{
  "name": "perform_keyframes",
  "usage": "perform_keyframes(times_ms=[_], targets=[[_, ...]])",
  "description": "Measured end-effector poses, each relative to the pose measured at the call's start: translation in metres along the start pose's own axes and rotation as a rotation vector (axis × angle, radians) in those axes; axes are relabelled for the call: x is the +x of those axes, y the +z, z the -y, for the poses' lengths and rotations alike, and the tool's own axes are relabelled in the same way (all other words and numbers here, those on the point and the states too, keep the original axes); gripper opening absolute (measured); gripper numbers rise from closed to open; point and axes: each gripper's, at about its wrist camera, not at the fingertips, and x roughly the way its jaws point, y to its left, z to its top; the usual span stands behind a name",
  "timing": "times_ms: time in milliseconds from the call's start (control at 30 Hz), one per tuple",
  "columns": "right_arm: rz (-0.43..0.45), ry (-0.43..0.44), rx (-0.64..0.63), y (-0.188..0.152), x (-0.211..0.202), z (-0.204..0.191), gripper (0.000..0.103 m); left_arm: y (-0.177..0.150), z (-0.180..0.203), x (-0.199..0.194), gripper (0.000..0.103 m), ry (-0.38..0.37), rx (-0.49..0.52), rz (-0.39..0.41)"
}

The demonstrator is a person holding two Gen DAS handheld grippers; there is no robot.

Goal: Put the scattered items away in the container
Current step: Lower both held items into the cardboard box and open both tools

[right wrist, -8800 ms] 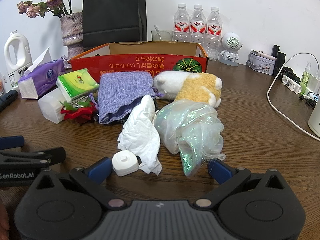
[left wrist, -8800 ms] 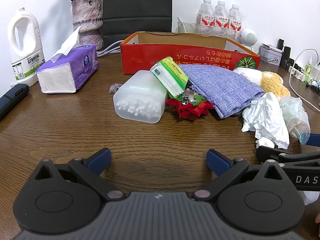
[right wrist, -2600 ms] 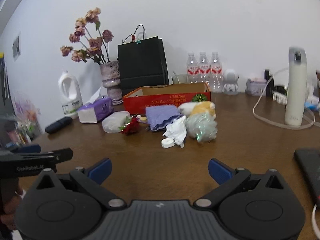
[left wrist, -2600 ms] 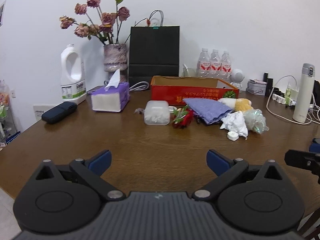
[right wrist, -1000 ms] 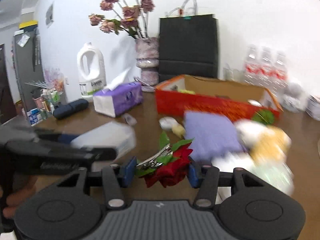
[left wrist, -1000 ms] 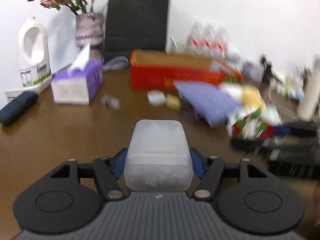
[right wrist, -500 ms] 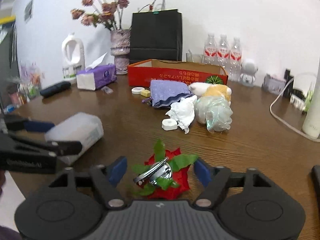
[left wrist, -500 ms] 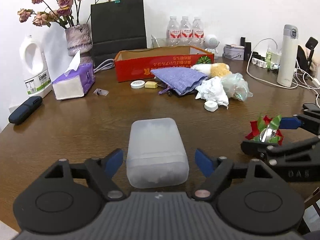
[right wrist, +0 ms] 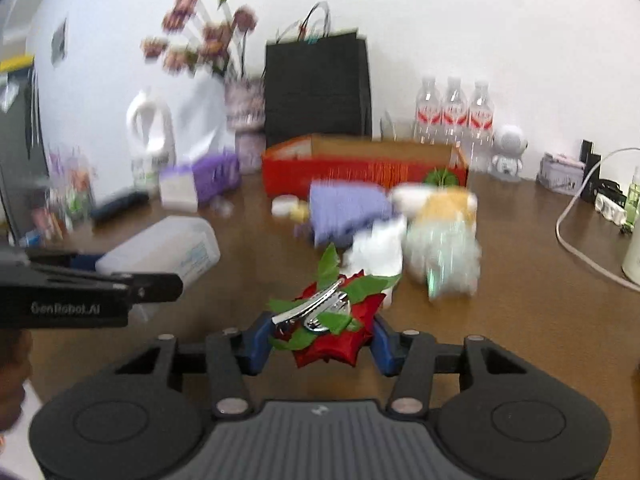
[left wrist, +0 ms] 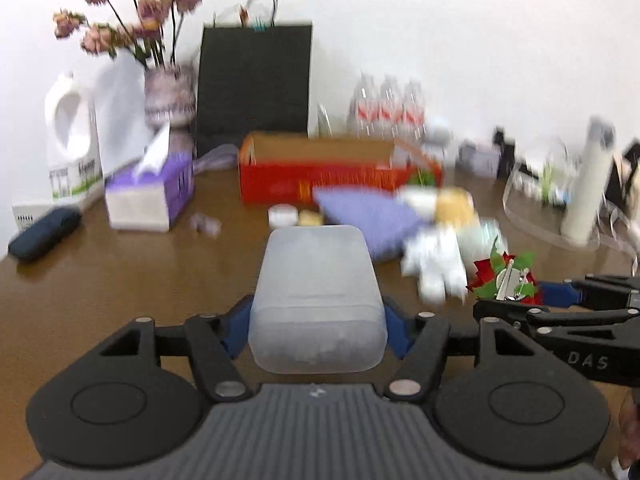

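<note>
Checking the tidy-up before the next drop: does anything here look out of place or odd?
Most clutter still lies outside the red box: the purple cloth, plush toy, crumpled tissue and shiny bag sit heaped on the table in front of it. Nothing looks spilled or broken; the blur hides fine detail.

The letters "DAS" stand in pale print on the black side of the right gripper (left wrist: 516,300), seen in the left wrist view. "GenRobot.AI" stands on the black side of the left gripper (right wrist: 132,276), seen in the right wrist view. The print on the red box (right wrist: 360,170) is too blurred to read.
</note>
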Motion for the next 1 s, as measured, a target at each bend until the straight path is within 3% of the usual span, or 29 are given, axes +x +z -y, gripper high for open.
perform_keyframes(times_ms=[133,267,333,467,567,633,833,933,1000], targets=[[0.087,0.013,0.014,0.061,0.021,0.024,0.049,0.065,-0.009,0.041,0.067,-0.003,-0.006,0.077],[0.144,0.000,-0.004,0.143,0.063,0.060,0.049,0.143,-0.022,0.114,0.067,0.002,-0.005,0.106],[0.120,0.007,0.001,0.185,0.101,0.082,0.049,0.176,-0.020,0.158,0.067,0.063,-0.024,0.082],[-0.028,-0.003,0.029,0.248,0.203,0.123,0.049,0.217,-0.025,0.248,0.067,0.036,-0.091,-0.032],[-0.161,-0.017,0.074,0.269,0.279,0.147,0.049,0.227,-0.029,0.318,0.067,-0.023,-0.125,-0.189],[-0.257,-0.036,0.105,0.274,0.326,0.159,0.049,0.228,-0.033,0.352,0.067,-0.001,-0.145,-0.251],[-0.428,-0.100,0.124,0.270,0.415,0.178,0.050,0.225,-0.027,0.403,0.067,0.050,-0.023,-0.350],[-0.461,-0.116,0.103,0.264,0.438,0.183,0.052,0.223,-0.026,0.413,0.068,0.066,-0.015,-0.343],[-0.485,-0.131,0.104,0.264,0.446,0.184,0.056,0.226,-0.020,0.413,0.075,0.077,0.022,-0.331]])
